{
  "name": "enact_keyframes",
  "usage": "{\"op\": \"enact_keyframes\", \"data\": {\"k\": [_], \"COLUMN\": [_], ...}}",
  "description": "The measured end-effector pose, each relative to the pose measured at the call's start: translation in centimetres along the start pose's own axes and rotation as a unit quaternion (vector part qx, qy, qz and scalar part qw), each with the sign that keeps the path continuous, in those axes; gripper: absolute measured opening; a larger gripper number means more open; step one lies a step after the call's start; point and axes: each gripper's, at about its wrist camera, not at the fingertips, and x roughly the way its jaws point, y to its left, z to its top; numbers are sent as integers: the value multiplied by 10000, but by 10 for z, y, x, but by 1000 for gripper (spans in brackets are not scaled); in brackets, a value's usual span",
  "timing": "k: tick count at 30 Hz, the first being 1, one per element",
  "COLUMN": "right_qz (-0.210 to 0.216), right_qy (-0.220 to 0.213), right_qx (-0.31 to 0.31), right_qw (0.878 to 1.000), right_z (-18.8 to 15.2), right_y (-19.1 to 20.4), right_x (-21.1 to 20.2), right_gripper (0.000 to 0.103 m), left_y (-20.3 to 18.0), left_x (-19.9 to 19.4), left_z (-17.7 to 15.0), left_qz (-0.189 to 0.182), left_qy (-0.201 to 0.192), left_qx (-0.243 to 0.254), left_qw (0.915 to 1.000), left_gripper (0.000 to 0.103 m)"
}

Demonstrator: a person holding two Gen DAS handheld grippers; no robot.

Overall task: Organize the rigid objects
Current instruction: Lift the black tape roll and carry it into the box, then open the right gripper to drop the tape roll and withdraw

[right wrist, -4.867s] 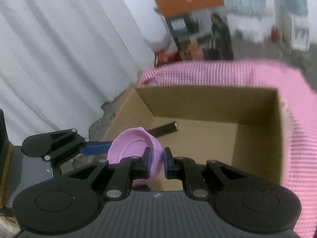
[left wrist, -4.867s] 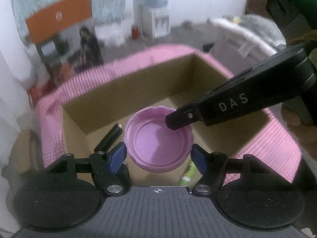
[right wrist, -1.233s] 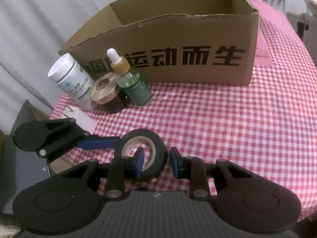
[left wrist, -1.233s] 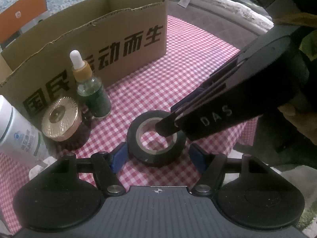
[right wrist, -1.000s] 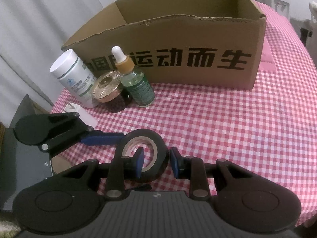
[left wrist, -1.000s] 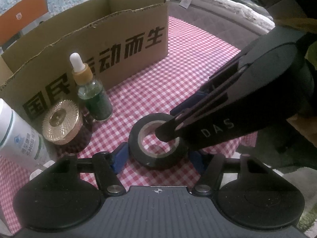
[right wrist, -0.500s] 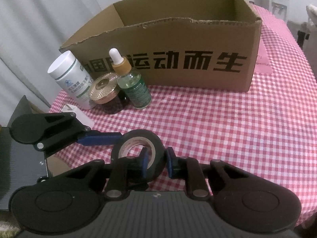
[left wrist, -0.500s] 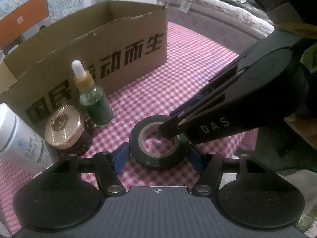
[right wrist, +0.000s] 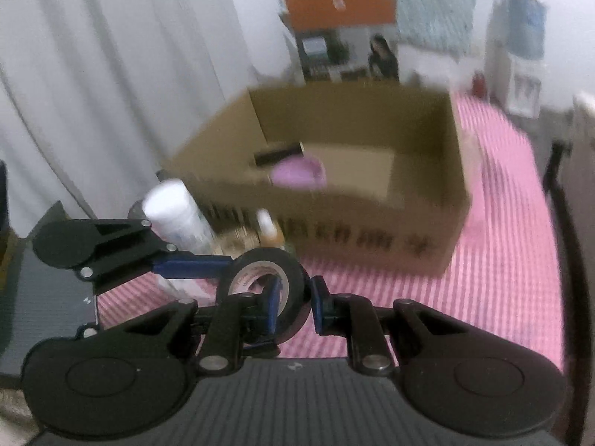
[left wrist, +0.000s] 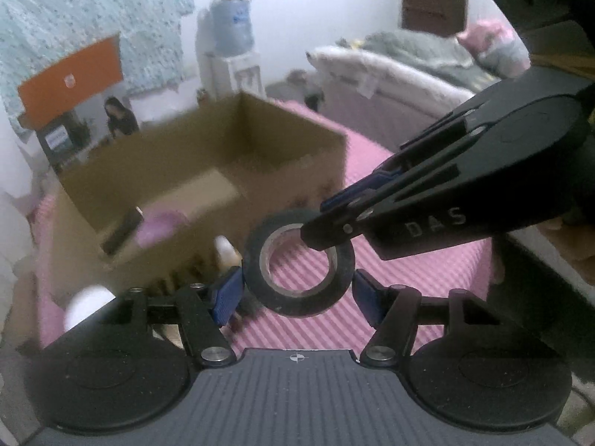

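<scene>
**Tape roll held above the tablecloth in front of the box**

Tape, a black roll (left wrist: 298, 264) with a pale core, hangs clear of the pink checked tablecloth (left wrist: 409, 271), just in front of the cardboard box (left wrist: 208, 171). The right gripper (right wrist: 293, 306) pinches one side of the roll's wall: one blue pad sits inside the hole, the other presses on the outer face, and the jaws stand close together on that wall. In the left wrist view this gripper (left wrist: 327, 230) reaches in from the right, its tip over the top of the ring.

The left gripper (left wrist: 297, 293) is spread to about the width of the roll. One blue pad (left wrist: 227, 295) touches or nearly touches the roll's left edge; the other stands just apart from the right edge. Whether the left gripper actually bears on the roll cannot be told.

The box is open at the top, with dark printed characters on its near face. Inside it lie a pink lid (right wrist: 297, 173) and, just beside that, a dark cylinder (right wrist: 279, 156). Outside, against the box's near wall to the left of the roll, stand a white bottle (right wrist: 178, 215), a gold-capped jar (right wrist: 238, 243) and a dropper bottle (right wrist: 269, 230), all blurred. Behind the box are a white curtain (right wrist: 111, 74) and a water dispenser (left wrist: 230, 48).
</scene>
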Motion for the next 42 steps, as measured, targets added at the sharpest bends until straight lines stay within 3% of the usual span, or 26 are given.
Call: {"op": "enact_keyframes", "data": {"k": [7, 18, 26, 31, 42], "right_qz": [216, 640, 666, 591, 300], "right_qy": [-231, 565, 1318, 1626, 1783], "right_qx": [-384, -243, -118, -105, -301], "right_qw": [9988, 9961, 9890, 9849, 9831], "right_z": [67, 164, 183, 188, 192], "right_y": [-2, -52, -85, -96, -102], "right_x": [-1, 95, 181, 221, 263], "right_gripper": [19, 19, 18, 18, 18], "left_y": [35, 114, 145, 153, 161], "left_x": [1, 89, 163, 190, 230], "left_z": [47, 105, 112, 113, 112], "left_qz": [269, 71, 72, 132, 290], "left_qy": [-108, 960, 1732, 2033, 2400], "left_qx": [-61, -591, -726, -750, -688], "left_qw": [9996, 9936, 9822, 9761, 9679], "left_gripper": [64, 64, 64, 64, 65]}}
